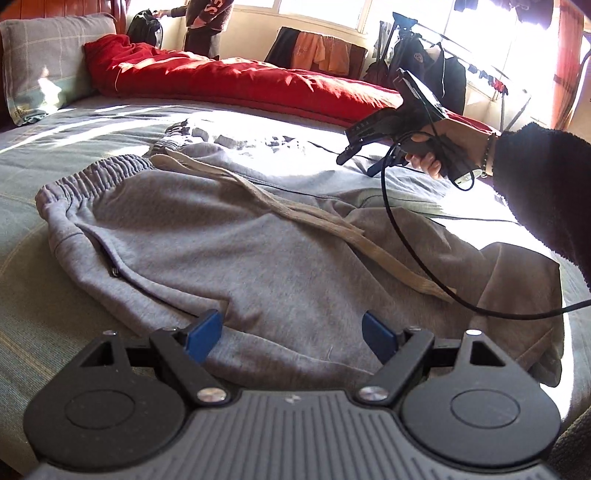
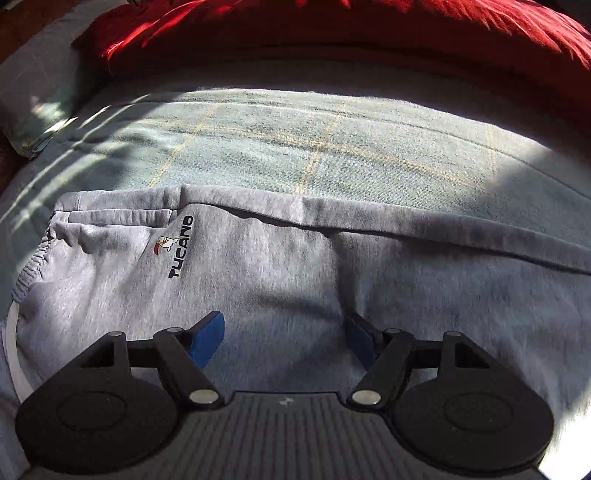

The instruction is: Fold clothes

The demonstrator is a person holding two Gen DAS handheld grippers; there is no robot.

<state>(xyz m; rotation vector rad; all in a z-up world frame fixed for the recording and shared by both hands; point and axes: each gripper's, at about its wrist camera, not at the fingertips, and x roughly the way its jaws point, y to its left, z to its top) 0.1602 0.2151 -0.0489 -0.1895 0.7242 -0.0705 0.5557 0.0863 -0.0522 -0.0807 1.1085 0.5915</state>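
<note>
Grey sweatpants [image 1: 229, 251] lie flat on the bed, elastic waistband [image 1: 88, 177] at the left, a beige drawstring [image 1: 295, 221] trailing across them. In the right wrist view the pants [image 2: 295, 266] show a TUCANO logo [image 2: 179, 247] near the waistband. My left gripper [image 1: 293, 336] is open and empty, low over the near edge of the pants. My right gripper [image 2: 284, 339] is open and empty just above the grey fabric; it also shows in the left wrist view [image 1: 354, 151], held over the far side of the pants.
The bed has a grey-green checked cover [image 2: 314, 140]. A red duvet [image 1: 236, 81] lies bunched along the far side, a grey pillow [image 1: 48, 62] at the far left. A person [image 1: 203, 22] stands by the window, next to a clothes rack [image 1: 443, 66]. A black cable [image 1: 406, 243] hangs over the pants.
</note>
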